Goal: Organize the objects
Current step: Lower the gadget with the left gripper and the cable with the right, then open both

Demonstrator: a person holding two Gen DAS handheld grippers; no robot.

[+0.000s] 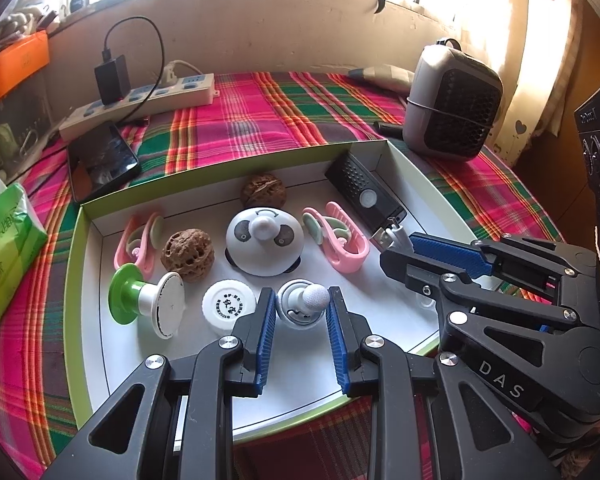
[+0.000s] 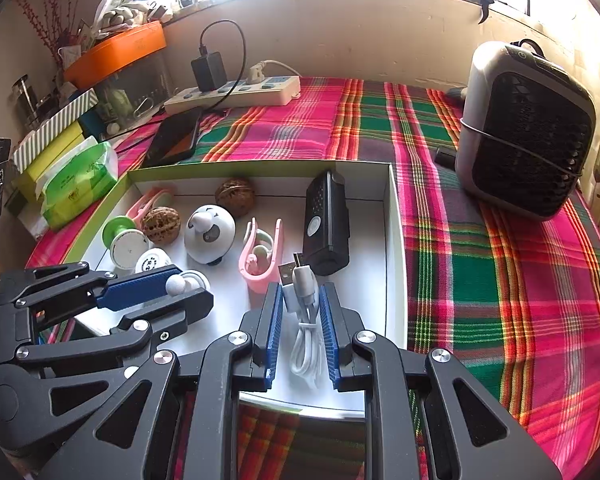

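The left tongs [image 1: 302,312] are sitting spread around a white knob [image 1: 304,304] in the box [image 1: 76,280], pads beside it, not clearly pinching. The right tongs [image 2: 300,320] are straddling a coiled white cable [image 2: 305,320], pads close on both sides; whether they are gripping it I cannot tell.

Risks, as I judge them: the knob's rounded top could be squirting out as the pads close, rolling into the cap [image 1: 229,307] just left of the tongs. The cable's loose coil could be unwinding or snagging the pink clip [image 2: 260,256] just ahead. Both tongs are working close together and could be colliding.

The box is also holding two walnuts [image 1: 187,255], a panda bell [image 1: 262,240], a green spool [image 1: 140,300], another clip and a black device [image 2: 326,224].
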